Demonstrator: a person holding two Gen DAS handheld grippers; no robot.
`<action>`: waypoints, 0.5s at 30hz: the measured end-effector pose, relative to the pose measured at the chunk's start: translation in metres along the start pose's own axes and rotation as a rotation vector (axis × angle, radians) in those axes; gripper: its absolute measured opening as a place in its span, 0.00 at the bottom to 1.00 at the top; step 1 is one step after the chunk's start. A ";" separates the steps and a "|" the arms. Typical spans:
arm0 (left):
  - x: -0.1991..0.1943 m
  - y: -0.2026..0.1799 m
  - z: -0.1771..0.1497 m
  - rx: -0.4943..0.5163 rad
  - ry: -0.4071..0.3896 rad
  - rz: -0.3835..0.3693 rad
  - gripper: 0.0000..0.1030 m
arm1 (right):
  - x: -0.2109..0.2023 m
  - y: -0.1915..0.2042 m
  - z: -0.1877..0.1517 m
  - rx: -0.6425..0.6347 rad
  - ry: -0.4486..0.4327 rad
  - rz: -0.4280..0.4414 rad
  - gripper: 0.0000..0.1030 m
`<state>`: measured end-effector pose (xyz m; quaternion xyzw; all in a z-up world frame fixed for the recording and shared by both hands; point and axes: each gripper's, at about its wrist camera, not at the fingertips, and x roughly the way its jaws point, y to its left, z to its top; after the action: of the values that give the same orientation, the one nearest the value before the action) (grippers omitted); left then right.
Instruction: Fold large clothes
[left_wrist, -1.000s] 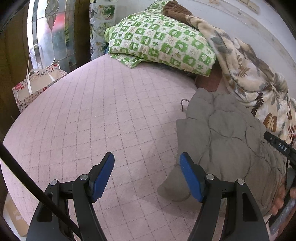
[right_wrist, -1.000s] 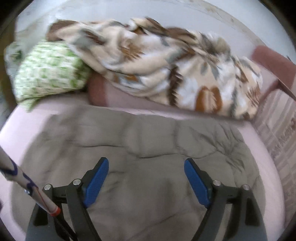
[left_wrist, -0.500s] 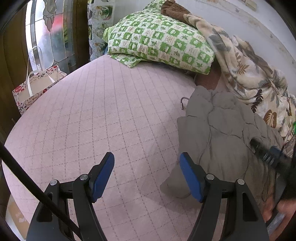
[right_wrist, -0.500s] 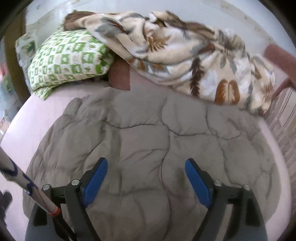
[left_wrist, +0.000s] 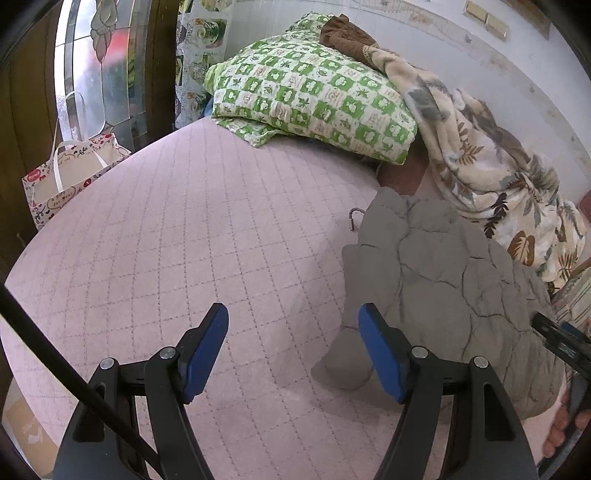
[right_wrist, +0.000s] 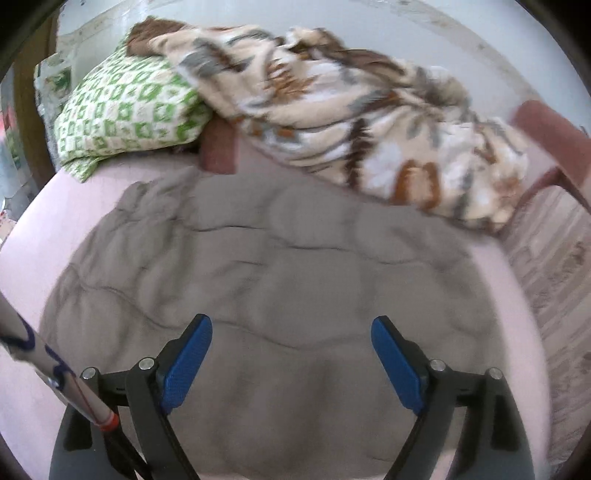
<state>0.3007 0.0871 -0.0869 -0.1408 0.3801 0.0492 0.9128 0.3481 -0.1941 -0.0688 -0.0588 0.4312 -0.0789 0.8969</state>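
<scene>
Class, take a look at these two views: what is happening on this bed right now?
A person holds a gripper in each hand over a pink quilted bed. A grey padded jacket lies spread on it, not yet folded. The right gripper hangs open above the jacket's middle, gripping nothing. The left gripper is open too, over bare mattress beside the jacket's sleeve. A green checked pillow and a leaf-print blanket sit at the far edge.

Left tool (left_wrist: 293, 350): two black plastic arms, each tipped with a blue textured pad and fastened by silver screws. A thin black cable (left_wrist: 62, 363) runs beside its left arm. Right tool (right_wrist: 291, 363) is built alike, with a white, blue-marked, red-banded cable (right_wrist: 55, 376) beside its left arm.
</scene>
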 end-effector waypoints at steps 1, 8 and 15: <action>0.000 -0.001 0.000 0.000 0.001 0.000 0.70 | -0.004 -0.012 -0.003 0.014 0.001 -0.014 0.88; 0.012 -0.006 0.014 -0.001 0.030 -0.052 0.70 | -0.002 -0.146 -0.036 0.255 0.047 -0.065 0.89; 0.081 0.016 0.043 -0.170 0.209 -0.330 0.71 | 0.048 -0.264 -0.060 0.497 0.166 0.070 0.95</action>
<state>0.3838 0.1132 -0.1191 -0.2821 0.4389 -0.0841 0.8489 0.3068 -0.4650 -0.0970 0.1848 0.4727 -0.1557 0.8475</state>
